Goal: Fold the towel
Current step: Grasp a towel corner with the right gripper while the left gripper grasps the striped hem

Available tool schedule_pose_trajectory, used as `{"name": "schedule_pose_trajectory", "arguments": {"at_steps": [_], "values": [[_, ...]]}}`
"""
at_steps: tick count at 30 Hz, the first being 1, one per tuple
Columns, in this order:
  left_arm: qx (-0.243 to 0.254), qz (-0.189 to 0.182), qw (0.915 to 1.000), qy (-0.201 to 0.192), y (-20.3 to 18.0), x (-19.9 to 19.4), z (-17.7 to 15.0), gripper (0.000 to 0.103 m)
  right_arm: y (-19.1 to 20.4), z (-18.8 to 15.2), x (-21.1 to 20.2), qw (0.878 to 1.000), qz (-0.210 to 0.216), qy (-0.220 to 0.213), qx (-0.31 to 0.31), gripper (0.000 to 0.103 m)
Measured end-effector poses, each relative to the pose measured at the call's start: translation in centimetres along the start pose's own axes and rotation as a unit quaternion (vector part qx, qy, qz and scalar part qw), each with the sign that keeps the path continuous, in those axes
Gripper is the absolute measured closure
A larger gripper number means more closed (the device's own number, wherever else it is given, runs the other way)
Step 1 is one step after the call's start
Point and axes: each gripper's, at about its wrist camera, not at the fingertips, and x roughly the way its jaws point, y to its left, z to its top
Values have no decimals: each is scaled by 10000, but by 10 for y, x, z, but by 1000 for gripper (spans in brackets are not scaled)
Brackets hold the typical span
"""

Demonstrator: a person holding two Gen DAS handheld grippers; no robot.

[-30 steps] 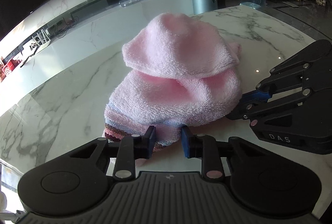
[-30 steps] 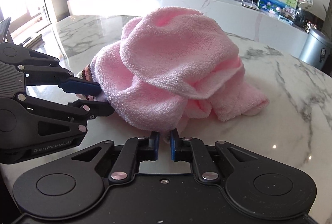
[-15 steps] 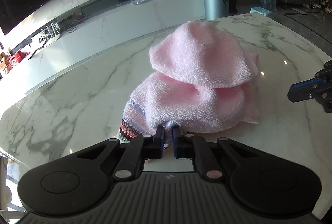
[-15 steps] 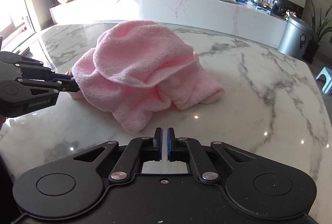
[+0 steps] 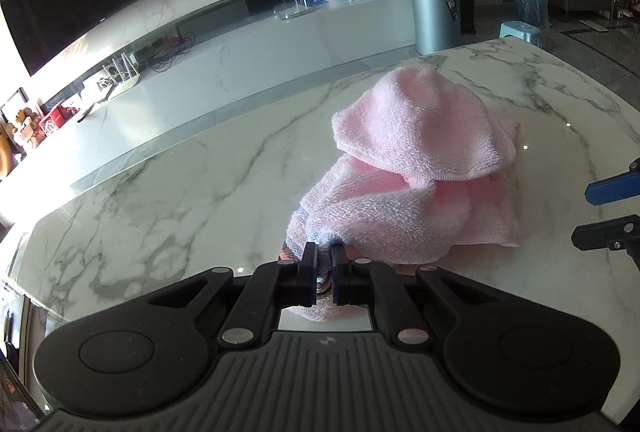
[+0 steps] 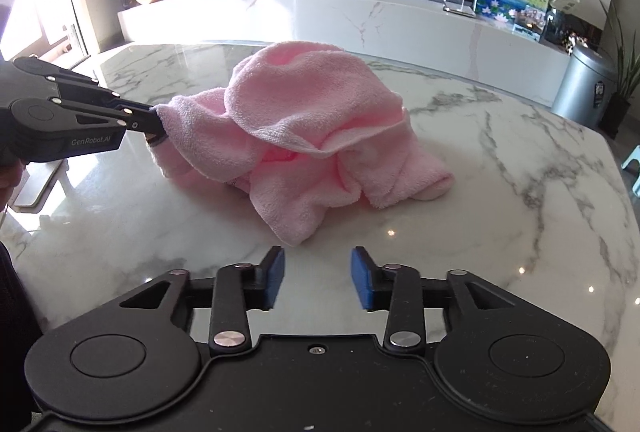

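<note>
Pink terry towel [image 6: 316, 135] is seen crumpled in a loose heap on the marble bench [image 6: 500, 216], nowhere near flat, so the fold itself is judged not yet started. One edge of it, at the striped border [image 5: 298, 238], is pinched in the left claw [image 5: 324, 274], which is clenched on the cloth; in the right wrist view the same claw [image 6: 154, 127] is seen at the heap's left end with the fabric drawn up to it in a short taut peak. That grip is presumably placed on an edge or corner so the heap can be pulled open, not bunched further. The right claw [image 6: 318, 278] is empty and its jaws are opening, with only bare bench between the blue pads [image 6: 276, 270]; it is held just short of the nearest hanging lobe of towel. A second corner is judged to be the likely target, so the cloth can be stretched between two grips and laid flat. Which lobe is a true corner cannot be told, as the layers are overlapped. Risk noted: a mid-fabric pinch would drag the whole heap across the slick marble.
</note>
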Motion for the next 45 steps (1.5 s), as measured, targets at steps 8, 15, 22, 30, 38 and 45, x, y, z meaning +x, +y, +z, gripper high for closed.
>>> {"name": "schedule_pose_trajectory", "arguments": {"at_steps": [8,15,22,30,38,45], "values": [[67,138,9998,-89,14,4,18,98,28,14,34,9980,47,39,-630,60],[138,184,9997,-123,22,9,29,98,43,25,68,9977,152,150,-644,67],[101,320,9993,-141,36,11,35,98,25,32,68,9993,74,190,-321,98],[62,522,9985,-162,47,-1,35,98,-13,28,28,9990,-359,174,-202,99],[53,681,9972,-291,52,-22,41,98,-52,21,-15,9954,-945,168,-4,99],[164,742,9965,-357,43,-24,52,98,-64,13,-65,9946,-1023,-108,142,99]]}}
